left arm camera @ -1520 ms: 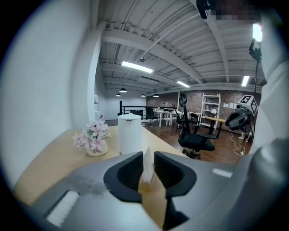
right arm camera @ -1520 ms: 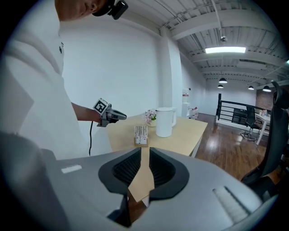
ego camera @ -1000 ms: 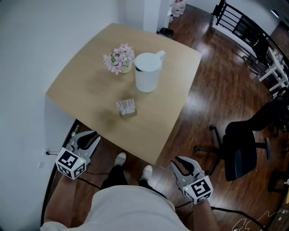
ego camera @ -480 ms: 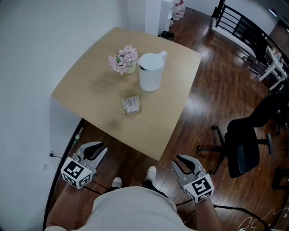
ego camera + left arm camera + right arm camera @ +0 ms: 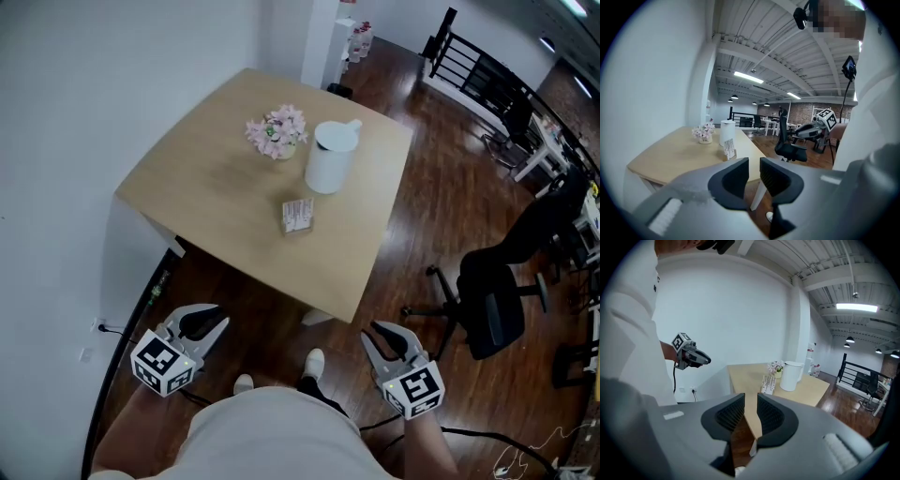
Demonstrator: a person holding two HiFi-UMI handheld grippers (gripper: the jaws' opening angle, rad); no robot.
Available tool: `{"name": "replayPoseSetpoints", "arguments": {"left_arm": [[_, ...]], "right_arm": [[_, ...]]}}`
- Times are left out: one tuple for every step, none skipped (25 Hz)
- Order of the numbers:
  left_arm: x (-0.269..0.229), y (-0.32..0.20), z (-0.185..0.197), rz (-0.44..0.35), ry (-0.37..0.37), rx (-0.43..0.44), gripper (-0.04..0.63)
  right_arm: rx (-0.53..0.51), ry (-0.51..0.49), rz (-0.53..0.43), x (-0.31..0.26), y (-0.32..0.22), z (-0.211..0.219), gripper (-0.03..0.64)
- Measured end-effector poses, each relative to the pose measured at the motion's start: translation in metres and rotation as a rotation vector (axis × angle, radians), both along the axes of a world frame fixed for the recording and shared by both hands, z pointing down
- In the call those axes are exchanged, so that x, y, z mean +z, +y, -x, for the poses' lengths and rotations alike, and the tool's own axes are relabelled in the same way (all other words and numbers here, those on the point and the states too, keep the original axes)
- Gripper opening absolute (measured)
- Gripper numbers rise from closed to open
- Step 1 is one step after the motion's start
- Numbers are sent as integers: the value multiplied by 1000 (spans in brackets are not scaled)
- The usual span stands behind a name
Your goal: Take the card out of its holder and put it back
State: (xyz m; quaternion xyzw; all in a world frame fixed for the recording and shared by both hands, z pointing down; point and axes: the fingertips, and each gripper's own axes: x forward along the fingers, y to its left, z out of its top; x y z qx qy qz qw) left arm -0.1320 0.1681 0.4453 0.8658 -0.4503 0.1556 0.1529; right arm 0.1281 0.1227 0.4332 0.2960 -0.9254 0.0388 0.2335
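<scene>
A small card holder with a white card (image 5: 298, 215) stands upright on the wooden table (image 5: 211, 183), near its middle. The same holder (image 5: 729, 149) shows in the left gripper view and, farther off, the holder (image 5: 768, 384) shows in the right gripper view. My left gripper (image 5: 200, 322) hangs low beside the person's left side, short of the table's near edge. My right gripper (image 5: 387, 341) is held low on the right, over the floor. In both gripper views the jaws stand nearly together with nothing between them.
A pot of pink flowers (image 5: 278, 131) and a white lidded jug (image 5: 330, 157) stand behind the holder. A black office chair (image 5: 492, 300) is on the dark wood floor to the right. A white wall runs along the left. A black railing (image 5: 478, 70) is far back.
The person has stepped back, so the table sits farther from both grippers and higher in the head view. Both grippers stay low and empty.
</scene>
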Motion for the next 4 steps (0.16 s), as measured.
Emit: {"name": "replayPoseSetpoints", "arguments": {"left_arm": [[0, 9, 7, 0, 1, 4, 81], [1, 18, 15, 2, 3, 8, 81], [1, 27, 21, 3, 5, 13, 81], [1, 36, 28, 5, 7, 18, 81]], "right_arm": [[6, 4, -1, -1, 9, 6, 84], [12, 8, -1, -1, 19, 13, 84], [18, 11, -2, -2, 28, 20, 84], [24, 14, -3, -2, 38, 26, 84]]}}
